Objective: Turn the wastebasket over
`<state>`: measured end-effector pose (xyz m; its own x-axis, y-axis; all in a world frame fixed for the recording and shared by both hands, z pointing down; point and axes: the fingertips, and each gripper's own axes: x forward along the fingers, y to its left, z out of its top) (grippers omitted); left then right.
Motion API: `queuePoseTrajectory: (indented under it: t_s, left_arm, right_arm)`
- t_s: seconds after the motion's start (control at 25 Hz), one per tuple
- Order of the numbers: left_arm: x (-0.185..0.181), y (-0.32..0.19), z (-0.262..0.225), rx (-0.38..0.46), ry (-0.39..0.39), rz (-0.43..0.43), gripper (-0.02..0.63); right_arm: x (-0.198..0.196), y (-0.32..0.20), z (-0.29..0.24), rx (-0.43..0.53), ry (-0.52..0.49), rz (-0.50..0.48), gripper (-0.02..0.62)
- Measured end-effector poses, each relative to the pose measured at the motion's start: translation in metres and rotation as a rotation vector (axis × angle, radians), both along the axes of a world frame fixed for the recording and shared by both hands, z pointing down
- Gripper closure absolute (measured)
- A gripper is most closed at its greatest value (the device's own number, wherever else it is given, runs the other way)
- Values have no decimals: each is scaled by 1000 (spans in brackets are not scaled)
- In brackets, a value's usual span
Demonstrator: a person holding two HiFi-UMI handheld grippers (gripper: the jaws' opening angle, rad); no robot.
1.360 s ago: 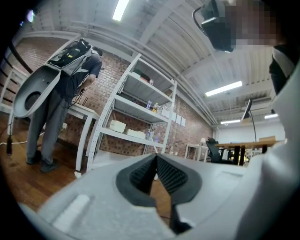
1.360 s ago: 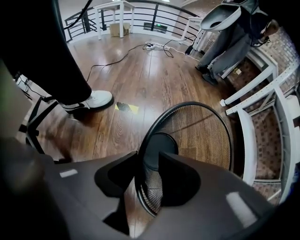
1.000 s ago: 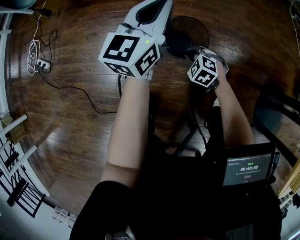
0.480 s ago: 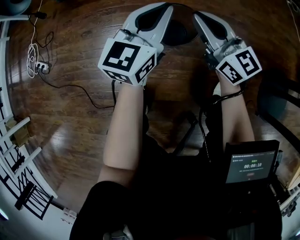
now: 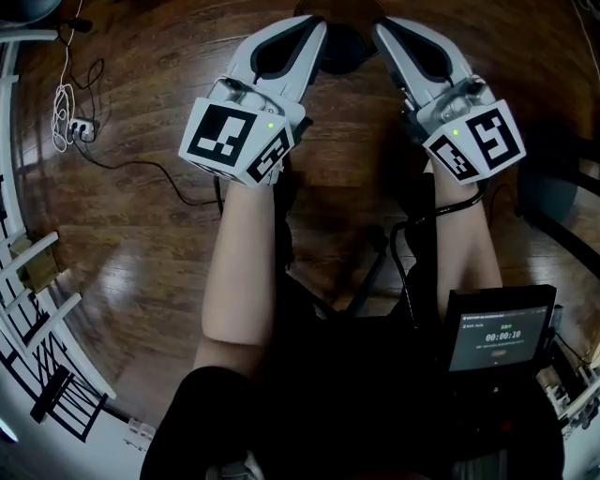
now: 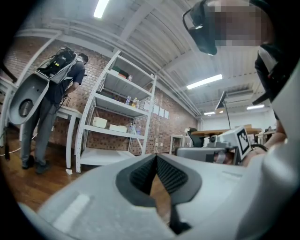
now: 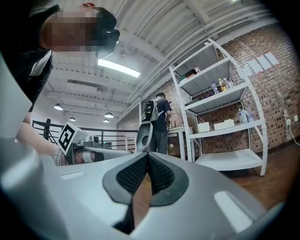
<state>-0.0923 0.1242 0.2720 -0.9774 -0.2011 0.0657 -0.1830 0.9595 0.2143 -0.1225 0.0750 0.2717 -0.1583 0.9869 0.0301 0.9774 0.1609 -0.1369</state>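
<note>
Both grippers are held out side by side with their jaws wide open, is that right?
Not quite: the left gripper and right gripper are side by side, but their jaws are shut, pads together on nothing. Each gripper view shows it.

grippers are pointing ahead side by side, wastebasket (image 5: 345, 52) is lying between their tips.
left gripper (image 5: 315, 23) and right gripper (image 5: 383, 27) are hanging over the floor (image 5: 141, 234); power strip (image 5: 82, 129) is lying well left, screen (image 5: 497, 339) is sitting near right; a person (image 6: 51, 93) is standing left of the shelf rack (image 6: 117, 122).
</note>
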Motion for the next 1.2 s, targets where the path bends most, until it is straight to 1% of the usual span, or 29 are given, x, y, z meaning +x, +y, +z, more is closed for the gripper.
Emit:
queuePoseTrajectory:
  t_s: [0.16, 0.24, 0.4, 0.56, 0.68, 0.8, 1.0, 1.2]
  left_arm:
    - [1, -17, 7, -25, -16, 32, 604]
    - [3, -19, 8, -24, -9, 24, 604]
    - [6, -17, 9, -51, -12, 17, 604]
    - [6, -15, 14, -39, -15, 13, 604]
    - [7, -19, 17, -44, -28, 31, 604]
    - [9, -25, 20, -58, -16, 49, 604]
    - [11, -20, 20, -45, -18, 36, 604]
    - [13, -18, 18, -57, -22, 36, 604]
  right_arm:
    - [4, -13, 8, 6, 8, -1, 586]
    - [6, -16, 8, 8, -3, 2, 586]
    - [7, -13, 10, 26, -18, -2, 586]
    - [10, -11, 11, 35, -29, -14, 586]
    - [11, -8, 13, 40, -22, -9, 586]
    - [14, -3, 16, 47, -19, -18, 586]
    - [19, -1, 17, 46, -19, -33, 586]
    - [25, 1, 19, 57, -44, -55, 586]
